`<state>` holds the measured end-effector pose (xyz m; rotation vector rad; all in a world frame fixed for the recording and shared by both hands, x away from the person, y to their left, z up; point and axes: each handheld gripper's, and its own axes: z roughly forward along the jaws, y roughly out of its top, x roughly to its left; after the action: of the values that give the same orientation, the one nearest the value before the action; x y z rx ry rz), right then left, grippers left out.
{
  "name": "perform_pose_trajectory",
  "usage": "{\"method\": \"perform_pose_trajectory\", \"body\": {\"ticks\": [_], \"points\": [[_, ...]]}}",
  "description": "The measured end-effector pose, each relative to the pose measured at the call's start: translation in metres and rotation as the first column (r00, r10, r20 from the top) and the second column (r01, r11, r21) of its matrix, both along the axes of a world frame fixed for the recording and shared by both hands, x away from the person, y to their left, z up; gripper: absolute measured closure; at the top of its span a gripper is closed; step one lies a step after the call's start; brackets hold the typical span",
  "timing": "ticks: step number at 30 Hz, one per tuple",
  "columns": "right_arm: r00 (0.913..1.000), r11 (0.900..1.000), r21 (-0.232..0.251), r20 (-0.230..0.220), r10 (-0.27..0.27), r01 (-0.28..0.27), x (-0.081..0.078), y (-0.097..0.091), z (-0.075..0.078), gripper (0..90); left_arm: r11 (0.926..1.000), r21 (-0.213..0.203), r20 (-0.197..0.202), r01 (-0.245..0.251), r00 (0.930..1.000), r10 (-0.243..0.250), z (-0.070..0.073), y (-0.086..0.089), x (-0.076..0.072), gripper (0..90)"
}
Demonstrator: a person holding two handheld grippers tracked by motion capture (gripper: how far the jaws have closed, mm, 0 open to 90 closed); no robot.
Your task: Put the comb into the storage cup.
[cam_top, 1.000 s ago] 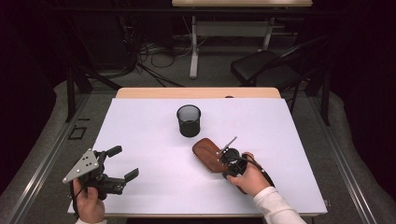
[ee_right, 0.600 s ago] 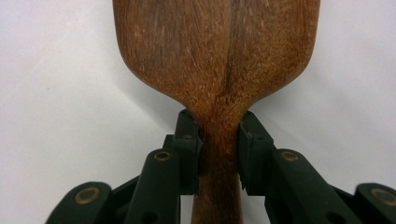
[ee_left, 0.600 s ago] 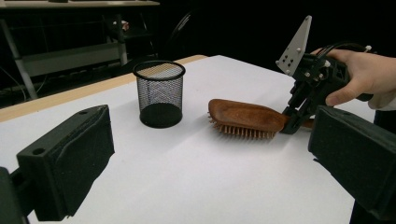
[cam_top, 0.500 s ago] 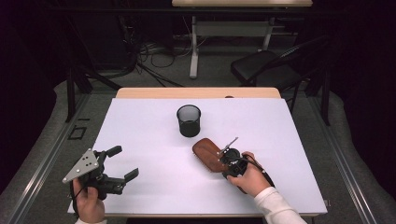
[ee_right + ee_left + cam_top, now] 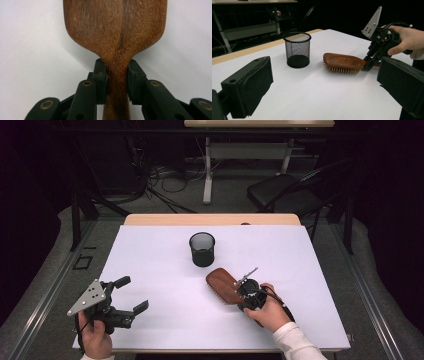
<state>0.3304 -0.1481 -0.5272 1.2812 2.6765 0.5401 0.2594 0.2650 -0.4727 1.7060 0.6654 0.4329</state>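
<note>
Hairbrush (image 5: 223, 285), oval, grained brown wood, bristles down on white table (image 5: 150, 255) just near-right of round black mesh cup (image 5: 202, 249), narrow handle pinched by right gripper (image 5: 243, 290); left gripper (image 5: 131, 294) wide, empty.

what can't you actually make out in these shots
- Handle end of the brown wooden hairbrush: high view, hidden under the right claw and hand; right claw view, cut off by the bottom edge.
- Brush bristles: high view, turned down against the white table.
- Inside of the black mesh cup: too dark in the high view; left claw view looks from the side, so any contents are unclear.
- Left claw: left claw view's edges crop both pads.
</note>
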Motion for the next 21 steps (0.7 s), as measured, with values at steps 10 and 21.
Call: {"method": "perform_pose_trajectory", "body": {"ticks": [10, 21], "points": [[0.999, 0.9991, 0.041, 0.043, -0.015, 0.013, -0.0038, -0.0051, -0.001, 72.5, 1.0, -0.001, -0.001, -0.003, 1.0, 0.003, -0.0003, -0.0003, 0.0001, 0.4], [0.9944, 0.9959, 0.091, 0.106, -0.009, 0.0, -0.0073, -0.008, 0.0041, 72.5, 1.0, 0.0, -0.001, -0.004, 1.0, 0.004, -0.0004, -0.0004, 0.0001, 0.4]]}}
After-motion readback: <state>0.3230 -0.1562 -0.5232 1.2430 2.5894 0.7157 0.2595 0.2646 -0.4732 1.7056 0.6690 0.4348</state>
